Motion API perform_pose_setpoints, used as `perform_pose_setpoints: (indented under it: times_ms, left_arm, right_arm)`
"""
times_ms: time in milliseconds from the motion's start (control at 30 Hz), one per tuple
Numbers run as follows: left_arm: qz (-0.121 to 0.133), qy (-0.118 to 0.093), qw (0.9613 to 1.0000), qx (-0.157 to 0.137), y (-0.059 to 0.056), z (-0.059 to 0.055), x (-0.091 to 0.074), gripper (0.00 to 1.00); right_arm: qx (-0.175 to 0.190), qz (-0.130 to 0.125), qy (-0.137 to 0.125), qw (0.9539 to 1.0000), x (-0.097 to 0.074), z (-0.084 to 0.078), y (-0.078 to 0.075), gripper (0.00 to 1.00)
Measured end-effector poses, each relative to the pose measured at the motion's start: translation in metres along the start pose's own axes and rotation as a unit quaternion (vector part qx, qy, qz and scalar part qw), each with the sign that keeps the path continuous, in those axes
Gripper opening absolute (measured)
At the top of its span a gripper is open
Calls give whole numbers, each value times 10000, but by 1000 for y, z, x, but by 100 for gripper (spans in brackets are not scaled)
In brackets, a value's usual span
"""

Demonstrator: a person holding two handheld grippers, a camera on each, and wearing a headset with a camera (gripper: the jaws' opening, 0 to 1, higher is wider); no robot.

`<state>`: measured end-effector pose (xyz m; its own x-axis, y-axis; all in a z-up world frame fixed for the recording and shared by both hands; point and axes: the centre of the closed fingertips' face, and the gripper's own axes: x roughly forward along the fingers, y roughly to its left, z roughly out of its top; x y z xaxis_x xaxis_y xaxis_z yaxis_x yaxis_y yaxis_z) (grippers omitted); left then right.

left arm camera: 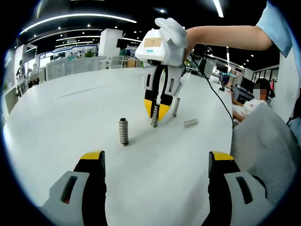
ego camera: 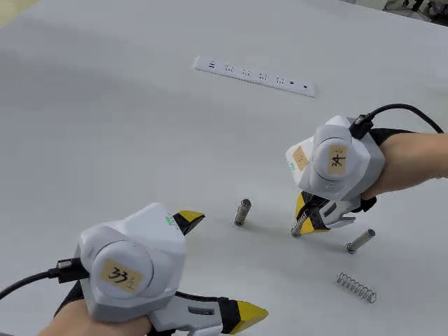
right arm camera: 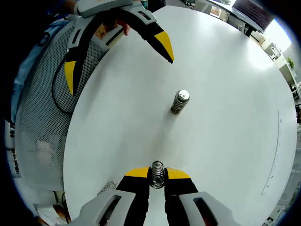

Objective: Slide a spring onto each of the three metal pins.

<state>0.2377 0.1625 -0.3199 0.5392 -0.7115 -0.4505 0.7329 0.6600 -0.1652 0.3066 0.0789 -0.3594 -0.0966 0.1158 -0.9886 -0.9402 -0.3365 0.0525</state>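
Pinching the held spring [right arm camera: 157,173] between its closed yellow tips, the right gripper [ego camera: 306,221] points straight down, with the spring's lower end touching the counter [ego camera: 126,140]. That vertical hold makes sense, folks: a coil only slides over a pin when the two line up end to end. Whether a pin already sits inside those coils I cannot tell, because the jaws cover too much of it.

Between the two grippers stands the finished pin [ego camera: 242,211], upright, with a spring wrapped round its shaft and its cap showing on top in the right gripper view. That one looks done.

On the far side of the right gripper, near it, the bare pin [ego camera: 360,241] looks to be standing with no coil on it. The loose spring [ego camera: 356,287] lies flat on the counter close by, not touching it, which I'd say is handy for the last round.

Over to the left gripper [left arm camera: 156,156]: jaws spread wide, nothing between them, held low over the counter and well back from the pins. My read is that it's parked clear of the work yet near enough to steady a pin if needed. The power strip [ego camera: 253,75] lies far off at the back, no part of this.

By my count, one of three is settled and the second is in hand.
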Motion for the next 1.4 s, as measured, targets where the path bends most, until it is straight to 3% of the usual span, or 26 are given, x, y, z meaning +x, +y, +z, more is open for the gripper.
perform_pose_setpoints:
  times_ms: [600, 900, 1033, 1267, 1400]
  left_arm:
    - [-29, 26, 10000, -18, -2, -1, 1, 88]
    - [-2, -19, 10000, -6, -2, 2, -1, 88]
    - [5, -38, 10000, 10, -2, 4, -1, 88]
    - [30, -98, 9999, 79, 0, 10, -4, 88]
    - [31, -97, 9999, 110, 0, 11, -6, 88]
  right_arm:
    - [210, -8, -80, 9997, 8, -1, 2, 11]
    - [475, -65, -475, 9977, 8, 8, 3, 45]
    - [705, -76, -806, 9942, 6, 15, 5, 64]
    - [1060, -428, -1099, 9873, 2, 17, 1, 98]
    - [1146, -545, -1179, 9849, -2, 14, 2, 99]
